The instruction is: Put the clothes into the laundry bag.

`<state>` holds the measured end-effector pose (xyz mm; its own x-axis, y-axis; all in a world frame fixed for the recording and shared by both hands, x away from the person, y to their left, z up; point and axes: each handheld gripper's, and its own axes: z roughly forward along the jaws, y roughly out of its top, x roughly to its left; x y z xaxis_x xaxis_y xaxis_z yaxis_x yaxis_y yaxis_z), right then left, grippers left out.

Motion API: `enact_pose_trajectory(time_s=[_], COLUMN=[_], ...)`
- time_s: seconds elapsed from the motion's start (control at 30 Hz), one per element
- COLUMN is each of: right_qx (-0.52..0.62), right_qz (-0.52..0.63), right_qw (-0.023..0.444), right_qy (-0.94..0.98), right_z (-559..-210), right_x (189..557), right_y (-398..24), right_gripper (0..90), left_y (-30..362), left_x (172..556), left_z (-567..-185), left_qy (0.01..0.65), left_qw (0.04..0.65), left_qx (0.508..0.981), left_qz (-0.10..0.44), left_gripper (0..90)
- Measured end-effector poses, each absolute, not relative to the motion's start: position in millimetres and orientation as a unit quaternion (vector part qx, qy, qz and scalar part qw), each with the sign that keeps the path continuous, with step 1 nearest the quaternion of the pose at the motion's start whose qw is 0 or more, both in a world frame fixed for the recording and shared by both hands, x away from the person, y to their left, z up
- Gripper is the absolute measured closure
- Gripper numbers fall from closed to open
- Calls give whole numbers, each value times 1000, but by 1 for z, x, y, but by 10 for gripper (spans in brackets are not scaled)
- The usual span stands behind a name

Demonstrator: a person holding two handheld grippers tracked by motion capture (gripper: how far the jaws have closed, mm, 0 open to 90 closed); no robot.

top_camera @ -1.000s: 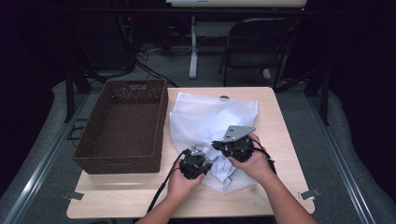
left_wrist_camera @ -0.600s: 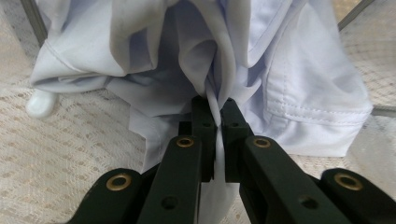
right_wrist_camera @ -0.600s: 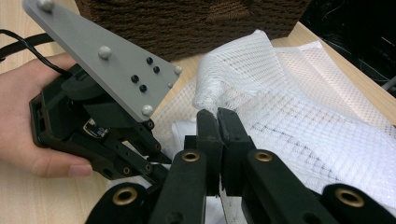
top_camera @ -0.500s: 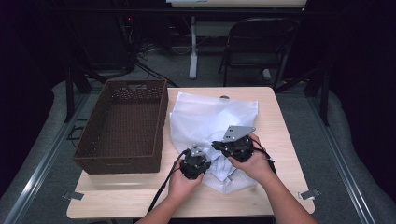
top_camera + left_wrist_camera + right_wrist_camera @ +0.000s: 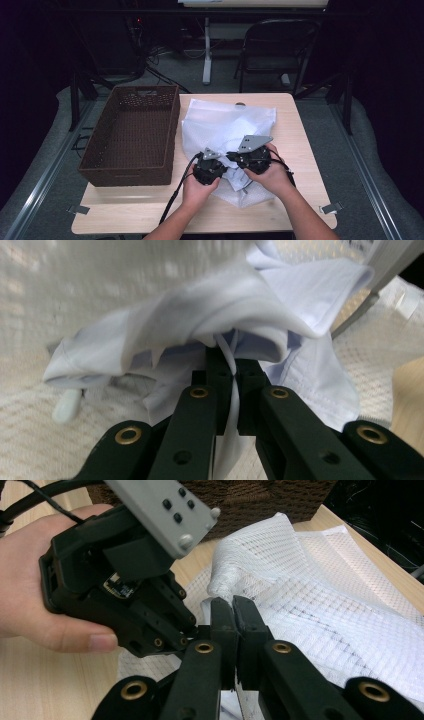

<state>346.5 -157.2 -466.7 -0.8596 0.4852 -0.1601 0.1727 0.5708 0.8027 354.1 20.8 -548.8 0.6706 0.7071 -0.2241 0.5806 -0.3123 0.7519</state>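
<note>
Pinching a fold of pale blue cloth (image 5: 280, 305) between closed jaws, the left gripper (image 5: 226, 371) holds it just above the white mesh bag (image 5: 227, 120). The right gripper (image 5: 233, 611) is clamped on the mesh edge (image 5: 235, 695). Both seem light, limp and slippery; gripping bunched folds or hems should hold best.

This looks like a lab or recording room rather than a home: 1 small wooden table (image 5: 300, 150) stands on grey carpet, with dark curtains closing in the space to its left and right. Behind the table sit 1 black folding chair (image 5: 277, 50), the white leg of a bigger desk (image 5: 206, 50) and a tangle of cables (image 5: 160, 55) on the floor, and metal rails (image 5: 45, 175) run along the carpet on both sides of the table. On the table lie a brown woven basket (image 5: 131, 135) and a white mesh bag (image 5: 225, 125), and metal clips (image 5: 330, 208) sit at its front corners.
</note>
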Motion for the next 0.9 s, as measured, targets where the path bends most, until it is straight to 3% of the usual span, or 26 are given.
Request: enact_pose_trajectory(time_s=[0.9], right_qx=[186], right_qz=[427], right_qw=[179], right_qy=[867], right_z=[-465], right_x=[344], right_y=[-155], right_gripper=[888], left_y=[18], left_x=[382], left_z=[-539], left_qy=[430], left_qw=[447], left_qx=[781], left_qz=[78], left_gripper=[886])
